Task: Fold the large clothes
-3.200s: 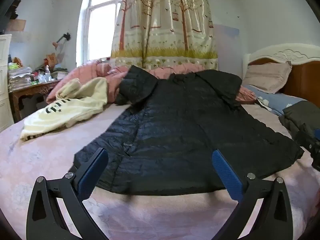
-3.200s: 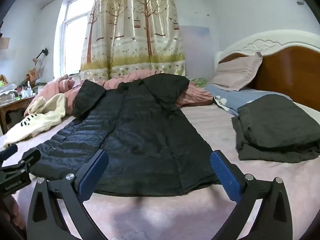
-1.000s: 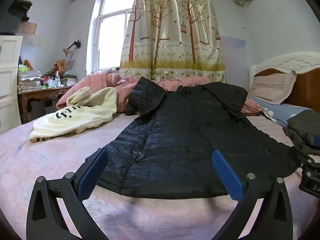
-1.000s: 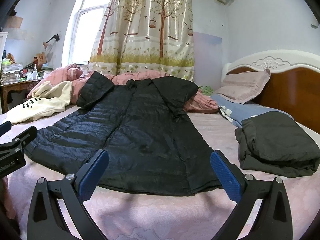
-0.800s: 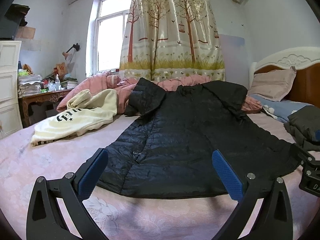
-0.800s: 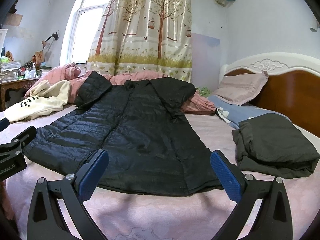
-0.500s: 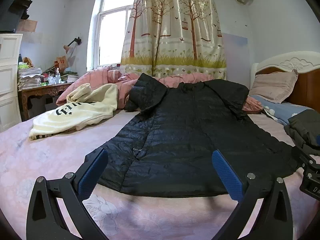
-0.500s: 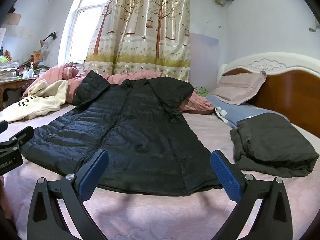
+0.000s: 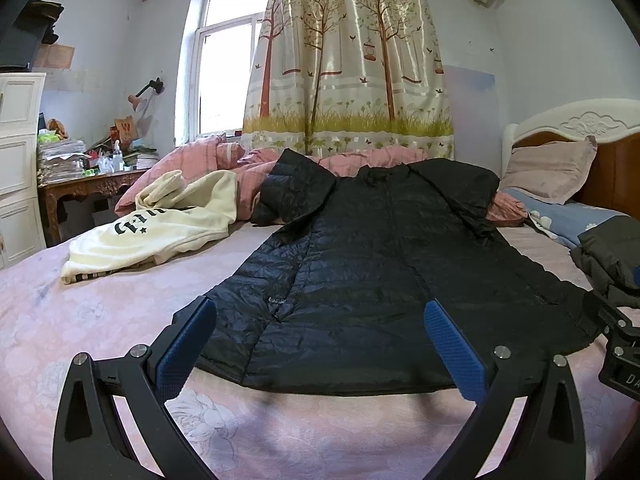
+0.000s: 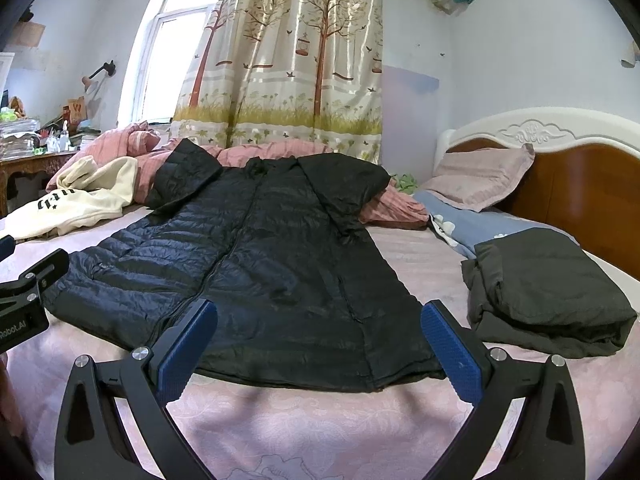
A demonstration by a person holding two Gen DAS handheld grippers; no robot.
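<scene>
Across the pink bed (image 9: 100, 320) I see the black down coat (image 9: 380, 264) lying flat at twelve o'clock (collar farthest away). My left gripper (image 9: 320, 344) and right gripper (image 10: 320, 344) hover at its hem, jaws wide apart, empty.

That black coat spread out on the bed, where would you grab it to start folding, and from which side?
Probably at the two corners of the hem nearest the grippers. The black coat lies flat, front up, collar far away, so its bottom edge is the free edge closest by. The left gripper and right gripper, both open, could come in low from this near side, one corner each.
</scene>
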